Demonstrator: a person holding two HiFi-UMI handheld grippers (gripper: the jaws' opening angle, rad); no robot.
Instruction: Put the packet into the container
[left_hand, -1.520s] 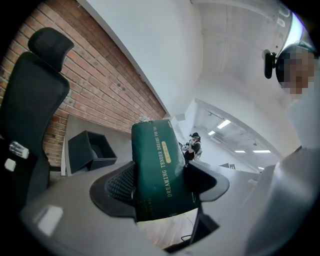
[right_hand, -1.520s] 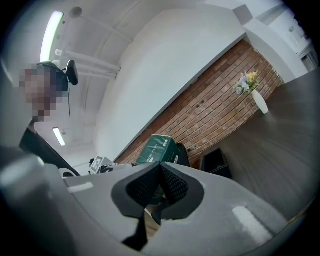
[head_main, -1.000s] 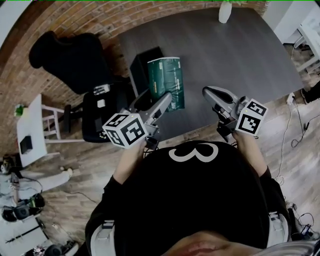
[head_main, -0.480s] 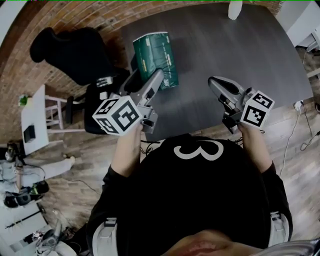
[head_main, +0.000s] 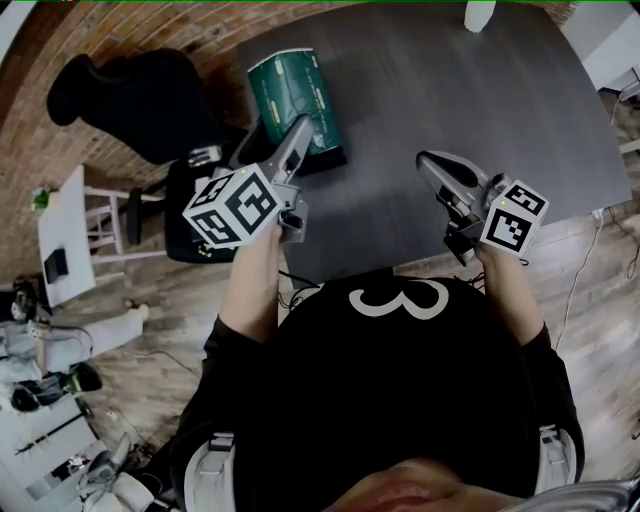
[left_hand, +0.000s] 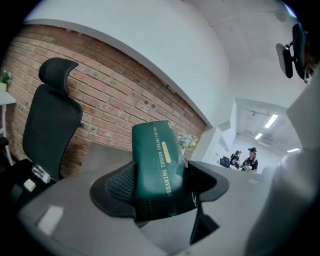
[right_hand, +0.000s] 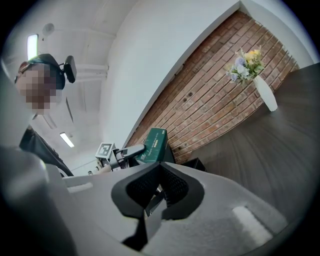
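At 11 o'clock above the counter (head_main: 450, 90) | my left tongs (left_hand: 159, 185) clamp the packet (head_main: 290, 85), transport step | right tongs (head_main: 432, 165) together, idle | next: lower into container (head_main: 335, 158), release.

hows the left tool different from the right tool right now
The left tool is shut on the green packet, while the right tool is shut on nothing. The left tool reaches farther out, over the left side of the table; the right tool stays closer to the table's near edge. Both are the same grey two-jaw make.
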